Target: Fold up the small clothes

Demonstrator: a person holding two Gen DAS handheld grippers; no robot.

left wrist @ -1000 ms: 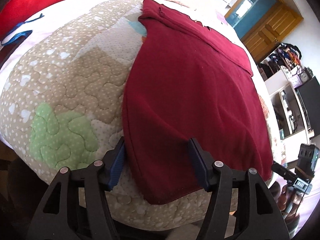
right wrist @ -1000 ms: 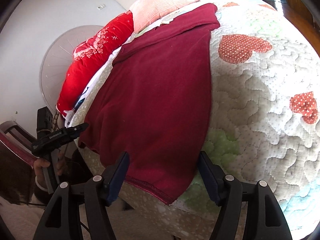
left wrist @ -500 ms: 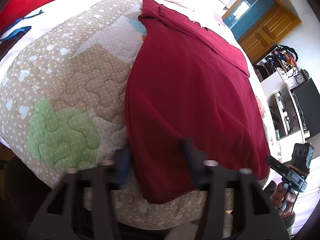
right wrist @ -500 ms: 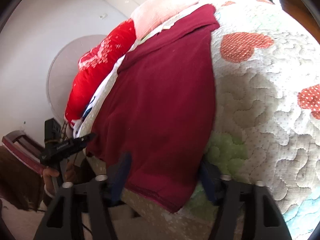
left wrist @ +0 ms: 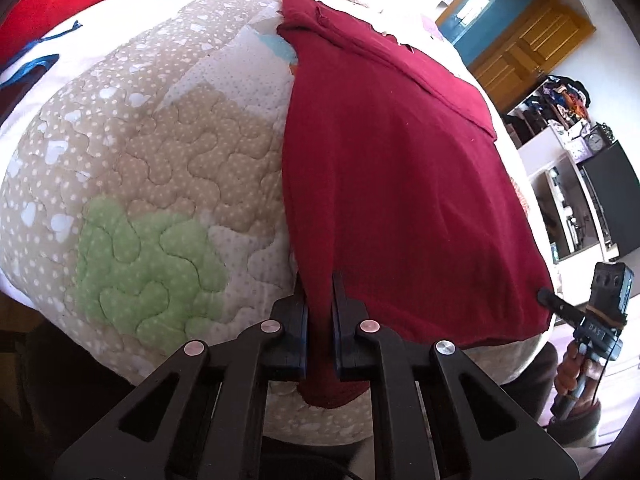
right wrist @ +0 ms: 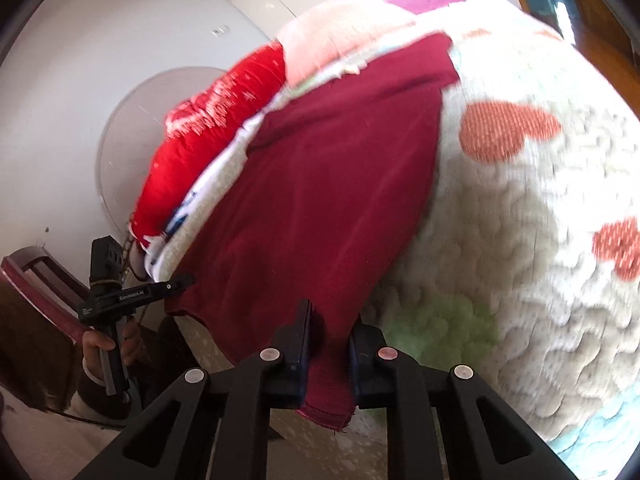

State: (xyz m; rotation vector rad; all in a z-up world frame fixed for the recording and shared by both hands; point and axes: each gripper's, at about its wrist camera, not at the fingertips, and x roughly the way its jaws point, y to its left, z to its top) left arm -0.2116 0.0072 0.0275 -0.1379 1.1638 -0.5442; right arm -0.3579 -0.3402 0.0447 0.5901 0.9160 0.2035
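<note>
While spread over the quilt [left wrist: 168, 168], garment [left wrist: 392, 184] corners sit pinched in each tool [left wrist: 320, 320] [right wrist: 328, 344].

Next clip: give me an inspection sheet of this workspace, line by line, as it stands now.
Surface: quilted patchwork bedspread with green, beige and heart patches.
Job's things: dark red knit garment spread flat, near hem hanging over the bed edge.
Clutter: bright red blanket, pale pink pillow, blue strap.
Grippers: left gripper and right gripper each shut on a near hem corner.
Cables: nothing seen.
Surroundings: wooden cabinet, white shelving, white wall.
</note>
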